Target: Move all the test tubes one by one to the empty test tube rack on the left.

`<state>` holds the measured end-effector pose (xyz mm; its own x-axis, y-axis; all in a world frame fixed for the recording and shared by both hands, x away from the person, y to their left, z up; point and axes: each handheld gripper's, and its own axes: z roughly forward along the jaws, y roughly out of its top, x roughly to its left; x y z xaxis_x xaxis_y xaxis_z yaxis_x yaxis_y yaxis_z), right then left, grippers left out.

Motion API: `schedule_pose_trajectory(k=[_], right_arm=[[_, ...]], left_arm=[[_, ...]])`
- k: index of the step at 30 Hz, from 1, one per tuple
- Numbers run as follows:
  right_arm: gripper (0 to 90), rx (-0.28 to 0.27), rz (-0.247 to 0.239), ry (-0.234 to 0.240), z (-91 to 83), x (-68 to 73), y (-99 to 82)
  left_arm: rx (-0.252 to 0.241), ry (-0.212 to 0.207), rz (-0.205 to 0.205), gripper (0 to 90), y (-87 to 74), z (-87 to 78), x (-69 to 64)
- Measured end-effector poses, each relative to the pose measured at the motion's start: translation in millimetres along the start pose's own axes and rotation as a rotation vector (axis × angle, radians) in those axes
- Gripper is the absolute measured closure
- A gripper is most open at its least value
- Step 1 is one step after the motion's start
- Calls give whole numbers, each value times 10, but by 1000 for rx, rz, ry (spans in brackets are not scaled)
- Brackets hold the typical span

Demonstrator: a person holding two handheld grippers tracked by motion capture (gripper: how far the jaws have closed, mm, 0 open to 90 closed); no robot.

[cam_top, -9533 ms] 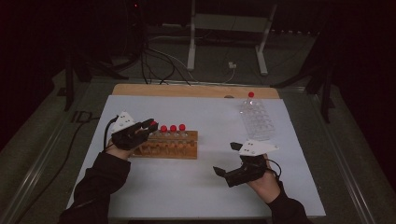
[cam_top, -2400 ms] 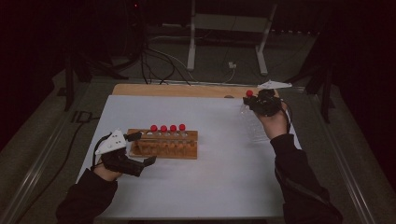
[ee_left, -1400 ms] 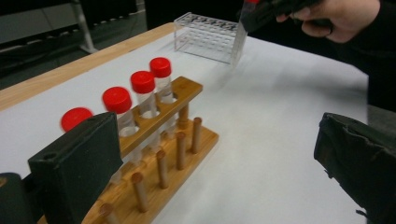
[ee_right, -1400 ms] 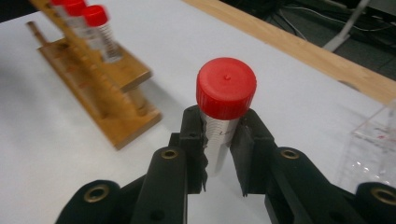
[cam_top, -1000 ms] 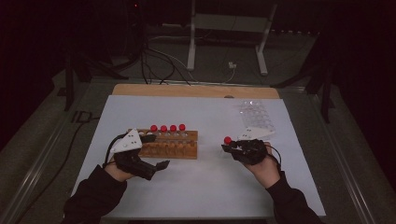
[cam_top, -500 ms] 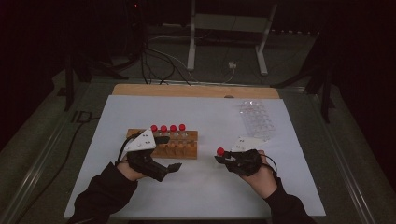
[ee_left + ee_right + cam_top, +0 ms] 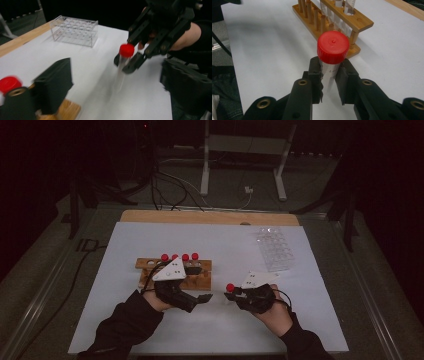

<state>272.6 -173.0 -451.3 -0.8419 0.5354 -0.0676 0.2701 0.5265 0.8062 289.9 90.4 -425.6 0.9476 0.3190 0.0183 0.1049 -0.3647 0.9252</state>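
The white table (image 7: 150,245) holds a wooden rack (image 7: 200,281) with red-capped tubes. My left claw (image 7: 202,298) sits in front of it, empty – its jaws have just been closing. Right of the rack, my right claw (image 7: 329,75) is clamped on a red-capped test tube (image 7: 333,50).

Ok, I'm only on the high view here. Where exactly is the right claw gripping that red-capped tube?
Observer: The right claw clamps the tube on its clear body, just under the red cap.
Operator: And the left claw?
Observer: The left claw has just been closing a little, but its jaws stand open with nothing between them; the tube is farther ahead.
Operator: Anything in the clear rack?
Observer: From the left gripper view, I see no tubes standing in the clear rack.
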Motion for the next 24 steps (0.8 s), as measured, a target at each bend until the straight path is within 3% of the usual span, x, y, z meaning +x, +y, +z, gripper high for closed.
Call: schedule_pose_trajectory(k=[2,8,24], right_arm=[[749,-1,-2,5,8,6,1],[749,-1,-5,13,15,22,-1],[749,-11,-4,20,-6,31,6]], left_arm=[[-5,-11,5,175,26,59,-20],[-18,-40,24,327,68,209,-75],[36,-57,65,683,92,514,-123]])
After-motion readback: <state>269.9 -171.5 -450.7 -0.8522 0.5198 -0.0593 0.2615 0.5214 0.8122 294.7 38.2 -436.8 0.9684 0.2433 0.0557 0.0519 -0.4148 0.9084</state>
